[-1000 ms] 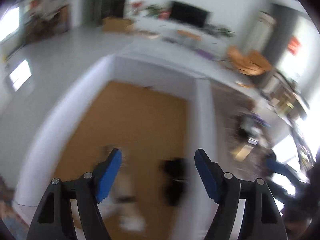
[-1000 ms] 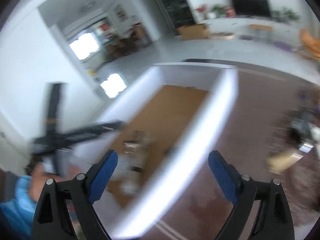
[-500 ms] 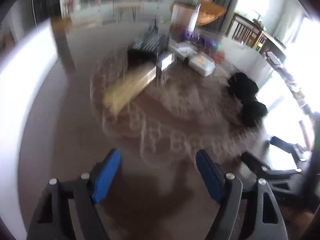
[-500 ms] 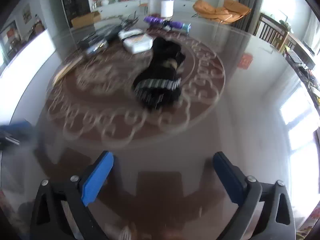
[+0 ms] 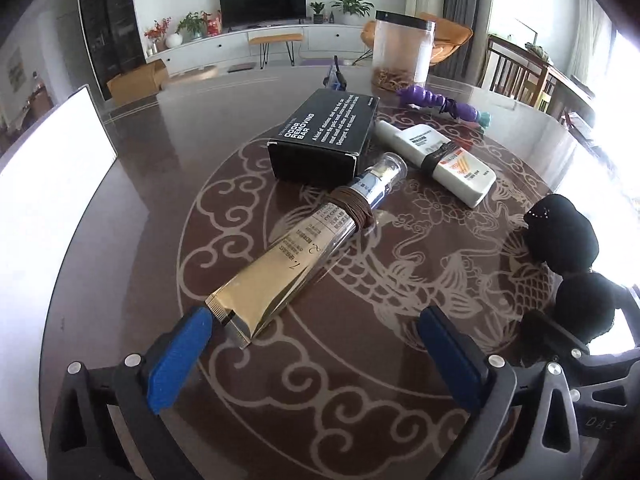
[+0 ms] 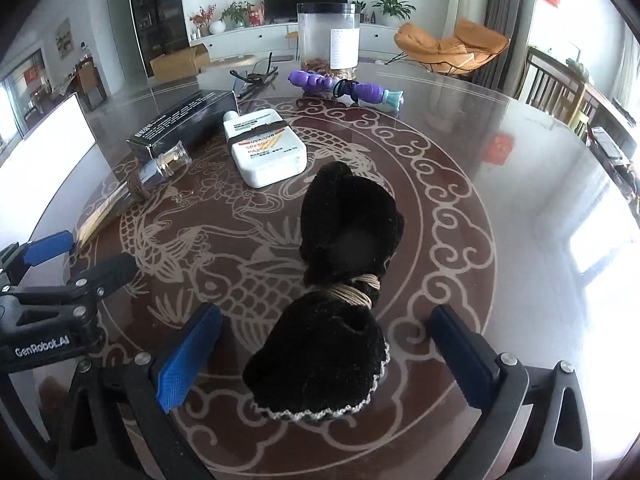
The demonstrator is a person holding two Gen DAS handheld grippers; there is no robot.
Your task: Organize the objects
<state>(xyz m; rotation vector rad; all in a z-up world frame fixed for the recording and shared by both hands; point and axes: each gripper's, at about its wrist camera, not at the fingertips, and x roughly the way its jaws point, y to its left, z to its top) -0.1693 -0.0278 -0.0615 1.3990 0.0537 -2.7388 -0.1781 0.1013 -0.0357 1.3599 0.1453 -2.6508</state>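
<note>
With both sets of jaws spread wide and empty, we note the black sock bundle [image 6: 336, 304] lies on the table [image 6: 500, 200] between the right gripper [image 6: 320, 354] tips. We judge it soft, light and compressible; grip beside its twine band [image 6: 356, 290]. Left gripper [image 5: 316, 346] faces the gold tube [image 5: 288, 264], probably slippery.

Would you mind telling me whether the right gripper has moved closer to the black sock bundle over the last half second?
Yes. The right gripper has advanced toward the black sock bundle on the table; the bundle now lies between its open fingers.
</note>
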